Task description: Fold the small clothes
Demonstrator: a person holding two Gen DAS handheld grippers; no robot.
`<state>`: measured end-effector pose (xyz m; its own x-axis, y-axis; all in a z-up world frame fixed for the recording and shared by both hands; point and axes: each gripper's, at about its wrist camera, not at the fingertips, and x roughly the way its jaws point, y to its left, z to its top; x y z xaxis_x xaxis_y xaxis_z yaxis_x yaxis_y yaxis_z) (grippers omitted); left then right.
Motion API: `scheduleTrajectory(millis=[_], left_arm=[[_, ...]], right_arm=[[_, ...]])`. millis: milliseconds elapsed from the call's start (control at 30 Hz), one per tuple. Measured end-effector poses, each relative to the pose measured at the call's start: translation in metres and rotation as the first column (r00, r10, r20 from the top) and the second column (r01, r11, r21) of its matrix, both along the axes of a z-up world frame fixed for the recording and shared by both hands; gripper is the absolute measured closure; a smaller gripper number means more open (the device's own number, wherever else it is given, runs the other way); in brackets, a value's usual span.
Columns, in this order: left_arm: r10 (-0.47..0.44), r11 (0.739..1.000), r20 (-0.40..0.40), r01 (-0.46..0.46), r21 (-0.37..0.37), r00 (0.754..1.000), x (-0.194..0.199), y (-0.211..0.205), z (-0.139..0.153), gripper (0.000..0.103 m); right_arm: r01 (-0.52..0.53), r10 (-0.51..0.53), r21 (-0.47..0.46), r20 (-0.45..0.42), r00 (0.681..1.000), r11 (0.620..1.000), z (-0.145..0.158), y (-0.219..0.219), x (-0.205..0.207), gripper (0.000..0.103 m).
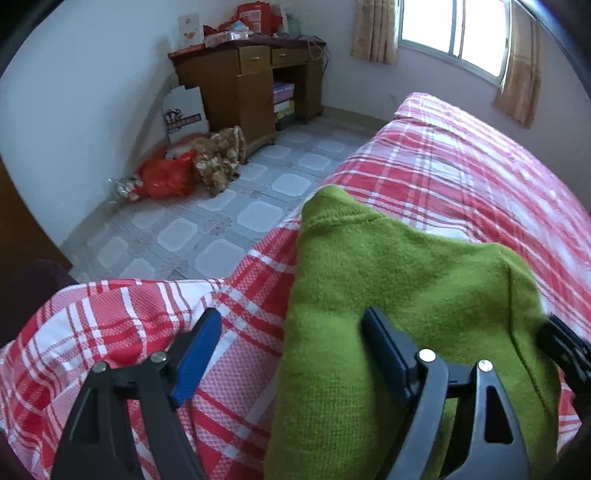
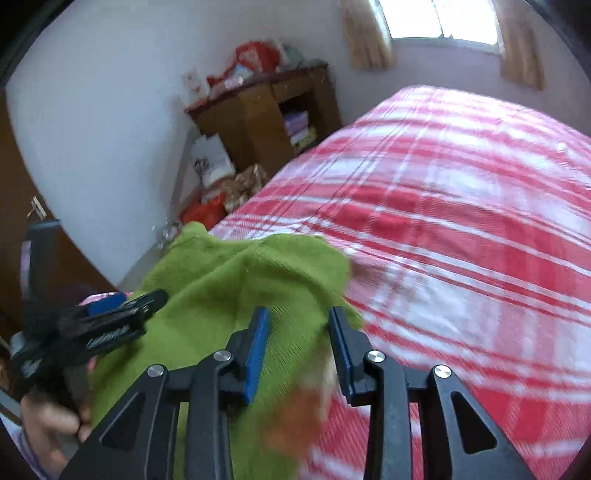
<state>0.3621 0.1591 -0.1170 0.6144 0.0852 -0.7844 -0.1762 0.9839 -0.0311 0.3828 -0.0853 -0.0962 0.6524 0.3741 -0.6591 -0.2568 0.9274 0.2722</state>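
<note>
A small green knit garment (image 1: 399, 288) lies on the red and white plaid bed (image 1: 461, 173) near its left edge. My left gripper (image 1: 291, 325) is open, its right finger over the green cloth and its left finger over the plaid sheet. In the right wrist view the garment (image 2: 236, 280) shows blurred, with an orange patch near the bottom. My right gripper (image 2: 299, 325) is open above the garment's right edge, with cloth showing between the fingers. The left gripper (image 2: 110, 325) shows at the left, held by a hand.
The bed's plaid cover (image 2: 461, 221) stretches to the right and far side. Left of the bed is a tiled floor (image 1: 207, 221) with a red bag (image 1: 166, 177), a wooden desk (image 1: 251, 85) with clutter, and a window (image 1: 454, 33) with curtains.
</note>
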Motion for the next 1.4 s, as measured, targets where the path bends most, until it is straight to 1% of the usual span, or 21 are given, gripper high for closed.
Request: scheduleTrajectory(millis=[67, 167, 233, 267, 333, 400, 500, 600, 767, 867, 933, 967, 1000, 1067, 1133, 1200, 1300, 1400], left_arm=[[-0.008, 1.000, 0.009, 0.008, -0.016, 1.000, -0.006, 0.001, 0.003, 0.020], [-0.044, 0.999, 0.036, 0.043, 0.026, 0.998, -0.025, -0.007, 0.017, 0.021], [-0.066, 0.997, 0.061, 0.063, 0.043, 0.996, -0.047, -0.013, 0.028, 0.022], [-0.074, 0.996, 0.069, 0.070, 0.054, 0.995, -0.058, -0.017, 0.032, 0.022], [-0.082, 0.992, 0.084, 0.073, 0.100, 0.993, -0.085, -0.027, 0.037, 0.022], [-0.089, 0.986, 0.080, 0.077, 0.145, 0.993, -0.104, -0.037, 0.034, 0.022], [-0.095, 0.977, 0.069, 0.079, 0.200, 0.993, -0.127, -0.050, 0.026, 0.022], [-0.099, 0.969, 0.061, 0.083, 0.235, 0.993, -0.138, -0.057, 0.022, 0.022], [-0.096, 0.965, 0.067, 0.077, 0.251, 0.993, -0.157, -0.063, 0.027, 0.022], [-0.096, 0.966, 0.095, 0.070, 0.249, 0.991, -0.175, -0.064, 0.035, 0.021], [-0.108, 0.962, 0.112, 0.075, 0.264, 0.988, -0.186, -0.068, 0.039, 0.013], [-0.108, 0.958, 0.113, 0.074, 0.276, 0.988, -0.191, -0.072, 0.038, 0.009], [-0.108, 0.955, 0.109, 0.072, 0.288, 0.988, -0.195, -0.073, 0.037, 0.009], [-0.113, 0.954, 0.095, 0.081, 0.288, 0.989, -0.203, -0.073, 0.034, 0.009], [-0.107, 0.952, 0.069, 0.082, 0.294, 0.992, -0.213, -0.072, 0.027, 0.009], [-0.088, 0.952, 0.031, 0.075, 0.296, 0.996, -0.223, -0.068, 0.017, 0.009], [-0.077, 0.957, -0.019, 0.079, 0.279, 0.997, -0.240, -0.061, 0.005, 0.009], [-0.077, 0.949, -0.034, 0.083, 0.303, 0.997, -0.259, -0.057, 0.000, 0.009]], right_arm=[[0.002, -0.002, 0.027, 0.032, 0.999, 1.000, 0.008, -0.009, -0.031, 0.069], [-0.048, 0.045, 0.056, 0.044, 0.998, 0.997, 0.013, -0.010, -0.078, 0.069], [-0.078, 0.075, 0.057, 0.042, 0.996, 0.995, 0.010, -0.007, -0.103, 0.069], [-0.086, 0.084, 0.064, 0.032, 0.996, 0.994, 0.007, -0.005, -0.110, 0.069], [-0.095, 0.098, 0.095, -0.026, 0.995, 0.991, -0.006, -0.001, -0.124, 0.069], [-0.081, 0.088, 0.092, -0.079, 0.993, 0.992, -0.023, 0.005, -0.130, 0.067], [-0.049, 0.052, 0.043, -0.069, 0.996, 0.998, -0.035, 0.011, -0.143, 0.066], [-0.021, 0.026, 0.063, -0.084, 0.996, 0.998, -0.038, 0.006, -0.153, 0.066], [0.002, 0.011, 0.100, -0.129, 0.992, 0.995, -0.035, -0.005, -0.175, 0.066], [0.032, -0.019, 0.117, -0.109, 0.994, 0.993, -0.030, -0.010, -0.201, 0.065], [0.042, -0.035, 0.094, -0.072, 0.997, 0.995, -0.024, -0.008, -0.219, 0.062], [0.045, -0.042, 0.075, -0.053, 0.998, 0.996, -0.021, -0.006, -0.226, 0.054], [0.048, -0.046, 0.054, -0.033, 0.998, 0.997, -0.018, -0.004, -0.229, 0.044], [0.057, -0.057, 0.010, 0.001, 0.998, 0.998, -0.011, 0.001, -0.240, 0.034], [0.071, -0.070, -0.030, 0.033, 0.997, 0.997, -0.002, 0.005, -0.252, 0.032], [0.084, -0.081, -0.061, 0.043, 0.996, 0.995, 0.002, 0.006, -0.260, 0.030], [0.109, -0.105, -0.107, 0.045, 0.993, 0.988, 0.006, 0.009, -0.274, 0.028], [0.118, -0.116, -0.134, 0.028, 0.993, 0.984, 0.005, 0.013, -0.289, 0.028]])
